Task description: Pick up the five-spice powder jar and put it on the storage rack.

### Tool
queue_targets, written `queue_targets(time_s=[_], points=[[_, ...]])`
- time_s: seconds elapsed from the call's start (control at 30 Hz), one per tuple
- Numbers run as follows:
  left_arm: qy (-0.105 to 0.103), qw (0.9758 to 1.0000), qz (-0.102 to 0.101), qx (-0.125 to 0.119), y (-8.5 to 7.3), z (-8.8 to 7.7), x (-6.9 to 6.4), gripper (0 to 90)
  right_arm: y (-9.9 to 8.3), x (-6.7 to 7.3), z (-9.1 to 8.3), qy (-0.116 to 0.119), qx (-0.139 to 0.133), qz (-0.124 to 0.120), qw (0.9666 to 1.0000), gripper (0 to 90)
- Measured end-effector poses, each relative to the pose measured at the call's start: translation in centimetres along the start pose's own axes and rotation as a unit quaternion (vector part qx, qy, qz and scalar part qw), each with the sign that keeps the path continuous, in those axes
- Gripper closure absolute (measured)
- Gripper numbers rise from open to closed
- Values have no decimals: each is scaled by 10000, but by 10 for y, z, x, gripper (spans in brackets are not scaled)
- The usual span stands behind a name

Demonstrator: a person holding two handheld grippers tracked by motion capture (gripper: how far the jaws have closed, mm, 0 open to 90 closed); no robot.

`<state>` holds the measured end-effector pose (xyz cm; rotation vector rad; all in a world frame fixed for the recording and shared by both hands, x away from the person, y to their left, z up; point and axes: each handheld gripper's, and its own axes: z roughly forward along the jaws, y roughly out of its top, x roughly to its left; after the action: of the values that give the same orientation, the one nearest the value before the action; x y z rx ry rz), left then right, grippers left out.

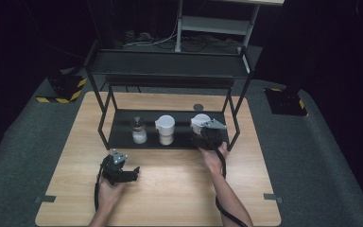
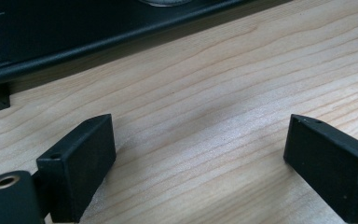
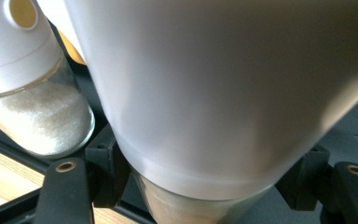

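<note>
While the left gripper rests spread wide on the table, the right gripper pinches the upright white-capped jar, cap upward, on the black shelf.

Wooden table is sitting on grey carpet. Black two-tier metal rack is standing at the table's 12 o'clock half, lower shelf touching the tabletop. Small dark round spot is lying on the table just at 12 o'clock of the rack's lower shelf. Yellow-black striped blocks are sitting on the carpet at 10 o'clock and 2 o'clock. Cables are trailing under a pale frame at 12 o'clock.
</note>
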<state>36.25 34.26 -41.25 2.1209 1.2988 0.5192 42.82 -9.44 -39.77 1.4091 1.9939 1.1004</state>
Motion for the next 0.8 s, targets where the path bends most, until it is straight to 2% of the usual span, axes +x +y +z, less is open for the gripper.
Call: queue_targets(time_s=[0.2, 0.3, 0.8], points=[[-1, 10000, -2, -1, 0, 0, 0, 89, 3, 2, 5, 51, 8, 13, 10000, 309], [3, 10000, 5, 0, 0, 0, 0, 89, 2, 6, 7, 1, 10, -8, 10000, 309], [-3, 10000, 3, -3, 0, 0, 0, 90, 5, 6, 16, 26, 37, 55, 10000, 309]])
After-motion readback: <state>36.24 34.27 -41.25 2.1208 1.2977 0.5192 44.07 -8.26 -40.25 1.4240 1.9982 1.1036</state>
